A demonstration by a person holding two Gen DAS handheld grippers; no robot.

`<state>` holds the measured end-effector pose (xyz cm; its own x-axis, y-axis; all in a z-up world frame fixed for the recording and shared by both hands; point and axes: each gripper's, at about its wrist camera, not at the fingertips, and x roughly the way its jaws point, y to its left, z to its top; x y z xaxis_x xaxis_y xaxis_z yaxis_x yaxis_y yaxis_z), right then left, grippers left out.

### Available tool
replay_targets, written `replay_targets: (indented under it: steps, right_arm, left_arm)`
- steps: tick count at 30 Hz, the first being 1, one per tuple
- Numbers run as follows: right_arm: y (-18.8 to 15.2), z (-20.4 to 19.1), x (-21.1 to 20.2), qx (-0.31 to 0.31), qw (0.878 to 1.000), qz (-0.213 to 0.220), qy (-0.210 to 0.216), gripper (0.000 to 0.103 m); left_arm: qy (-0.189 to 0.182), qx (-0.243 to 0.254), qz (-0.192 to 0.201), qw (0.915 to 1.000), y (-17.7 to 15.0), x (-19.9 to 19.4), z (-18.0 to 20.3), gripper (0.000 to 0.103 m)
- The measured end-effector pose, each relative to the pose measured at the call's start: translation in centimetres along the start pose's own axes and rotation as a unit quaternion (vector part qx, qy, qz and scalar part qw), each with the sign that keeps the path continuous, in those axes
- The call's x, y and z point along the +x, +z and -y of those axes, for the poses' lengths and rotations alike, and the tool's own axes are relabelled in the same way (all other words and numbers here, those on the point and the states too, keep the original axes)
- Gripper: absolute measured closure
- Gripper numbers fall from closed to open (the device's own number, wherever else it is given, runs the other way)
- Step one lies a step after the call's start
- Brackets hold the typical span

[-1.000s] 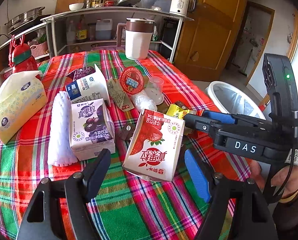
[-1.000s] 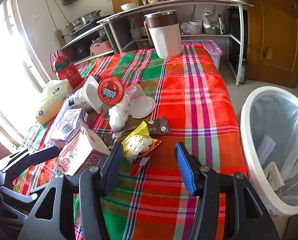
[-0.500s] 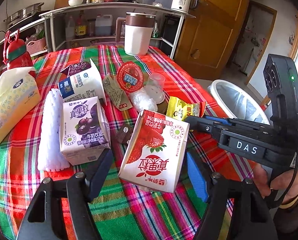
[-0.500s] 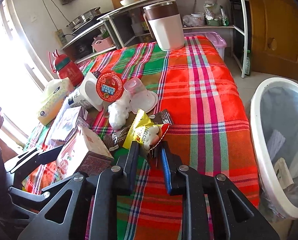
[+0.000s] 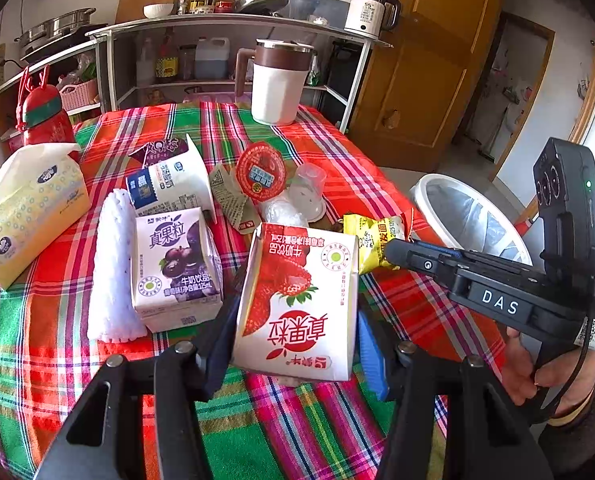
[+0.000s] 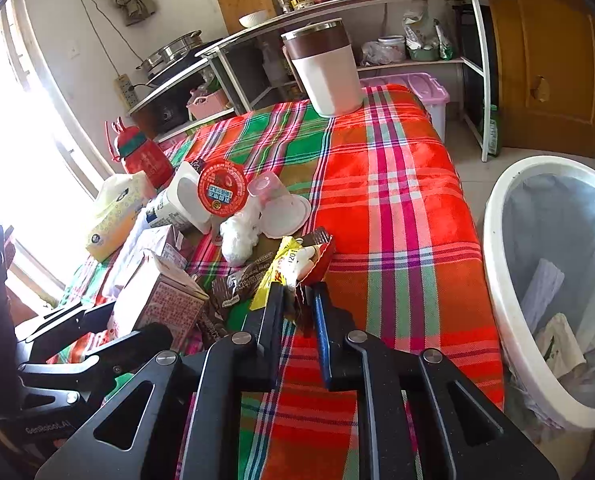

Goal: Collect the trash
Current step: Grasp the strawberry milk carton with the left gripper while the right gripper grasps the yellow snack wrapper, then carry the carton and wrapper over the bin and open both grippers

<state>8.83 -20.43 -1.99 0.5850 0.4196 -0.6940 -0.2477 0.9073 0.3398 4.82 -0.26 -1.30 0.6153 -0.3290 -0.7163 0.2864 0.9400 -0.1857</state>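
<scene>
R gripper (image 6: 297, 300): fingers nearly together, just finished closing, pinched on the near end of the yellow snack wrapper (image 6: 287, 266). Wrapper sticks out past the tips toward 12 o'clock, resting on the plaid tabletop (image 6: 397, 208).

L gripper (image 5: 293, 334): fingers part-open and just been closing, one on each side of the strawberry milk carton (image 5: 297, 300). L finger looks against the carton's side; R blue pad right at its edge, can't confirm firm contact. Carton is tilted, print upside-down to the cam.

From L cam: purple milk carton (image 5: 175, 264) at 9 o'clock of the strawberry one, white foam sleeve (image 5: 111, 268) beside it further left, tissue pack (image 5: 25, 208) at far left. Red-lid cup (image 5: 260, 172) and clear cup (image 5: 307, 188) at 12 o'clock. R gripper comes in from 3 o'clock, tips on the wrapper (image 5: 371, 240).

White trash bin (image 6: 493, 260) stands on the floor off the tabletop's R edge, liner in, some scraps inside.
</scene>
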Motion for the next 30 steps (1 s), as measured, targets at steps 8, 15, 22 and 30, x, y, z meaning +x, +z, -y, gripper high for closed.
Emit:
replay_targets:
  steps: [8, 15, 22, 30]
  right_arm:
    - [-0.1, 0.5, -3.0, 0.005, 0.999, 0.036, 0.011, 0.088]
    - [0.4, 2.3, -6.2, 0.016, 0.998, 0.067, 0.001, 0.088]
    - [0.7, 5.4, -10.0, 0.034, 0.994, 0.098, -0.023, 0.088]
    - [0.4, 9.9, -13.3, 0.059, 0.989, 0.114, -0.08, 0.088]
  left_arm:
    - [-0.002, 0.002, 0.018, 0.9998, 0.9, -1.5, 0.8, 0.046]
    - [-0.013, 0.02, 0.031, 0.9992, 2.3, -1.8, 3.0, 0.046]
    - [-0.045, 0.047, 0.038, 0.9971, 4.3, -1.2, 6.9, 0.046]
    - [-0.088, 0.075, 0.026, 0.993, 6.5, 1.5, 12.3, 0.046]
